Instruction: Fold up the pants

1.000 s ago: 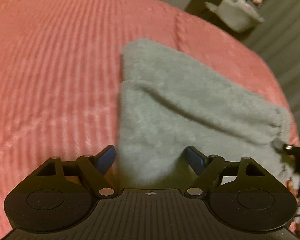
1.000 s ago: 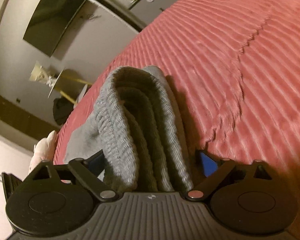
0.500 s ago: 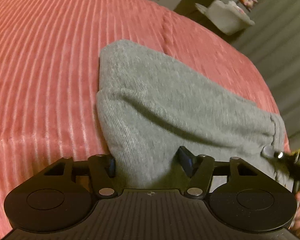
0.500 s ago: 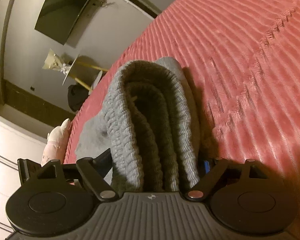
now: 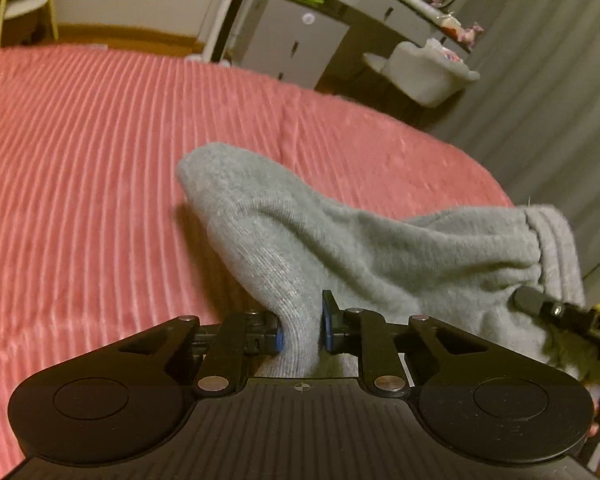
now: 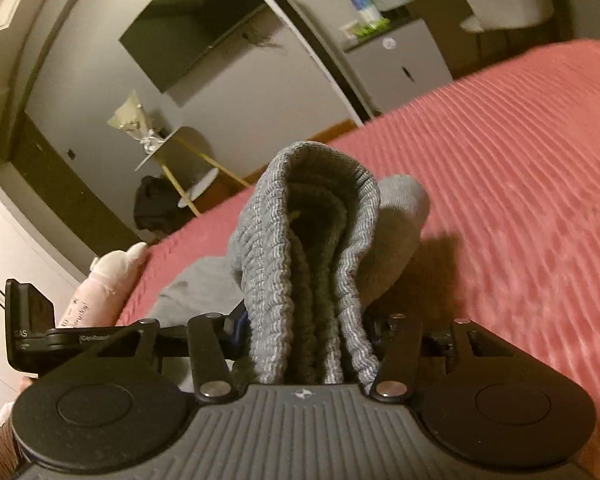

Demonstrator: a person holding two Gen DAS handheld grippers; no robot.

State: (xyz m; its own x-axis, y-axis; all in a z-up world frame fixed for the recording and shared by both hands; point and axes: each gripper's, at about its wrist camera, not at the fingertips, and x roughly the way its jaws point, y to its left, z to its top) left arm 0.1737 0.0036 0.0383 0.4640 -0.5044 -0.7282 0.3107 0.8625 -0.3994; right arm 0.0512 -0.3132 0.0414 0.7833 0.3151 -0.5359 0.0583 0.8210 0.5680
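The left tongs (image 5: pixel 301 330) are closing on a pinched fold of the grey pants (image 5: pixel 372 256), and the right tongs (image 6: pixel 306 336) are closing around the thick ribbed waistband (image 6: pixel 312 264), so that one edge is gripped at two points for carrying over. The pants hang raised above the red bed (image 5: pixel 100 152). A second earlier, both tongs were spread and the pants lay flatter.

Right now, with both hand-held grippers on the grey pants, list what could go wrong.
1. The left hand-held gripper is closing on only a thin ridge of the grey knit pants; it may slip out.
2. The right hand-held gripper is closing around the thick ribbed waistband; inner layers could slide loose.
3. Slack fabric could drag on the ribbed red bedspread and spoil the fold.
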